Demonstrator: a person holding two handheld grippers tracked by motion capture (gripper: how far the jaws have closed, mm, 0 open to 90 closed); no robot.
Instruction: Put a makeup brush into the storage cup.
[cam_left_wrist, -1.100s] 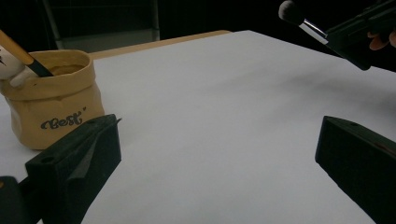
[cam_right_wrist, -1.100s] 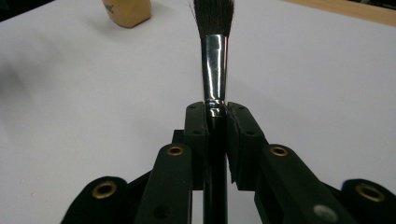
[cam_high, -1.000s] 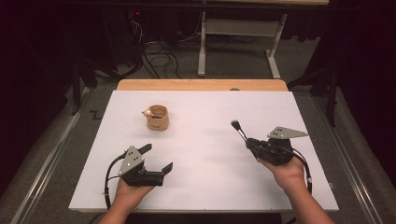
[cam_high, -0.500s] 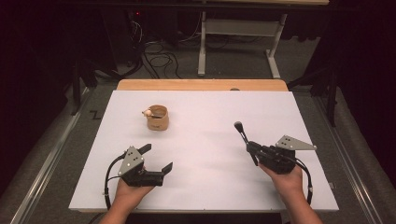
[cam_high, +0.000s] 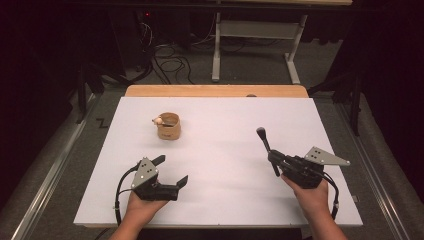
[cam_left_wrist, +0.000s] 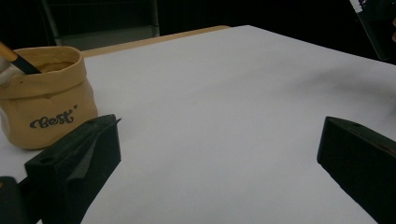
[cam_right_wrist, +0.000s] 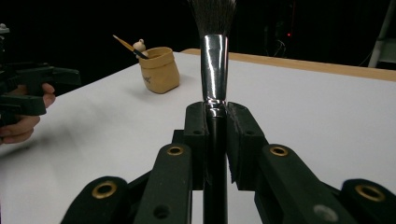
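Left gripper (cam_high: 172, 171) held low near the surface's near edge, jaws spread wide with nothing between them, left hand (cam_high: 141, 207) wrapped round its rear; right gripper (cam_high: 276, 159) toward the near right corner, jaws clamped, angled up and away.

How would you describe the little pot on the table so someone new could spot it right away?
Start at the white table and look to its far left part, near the wooden strip. There stands a small tan pouch-shaped pot, apart from both tongs. It is the one freestanding thing there, with dark script lettering on its side and a thin stick leaning out.
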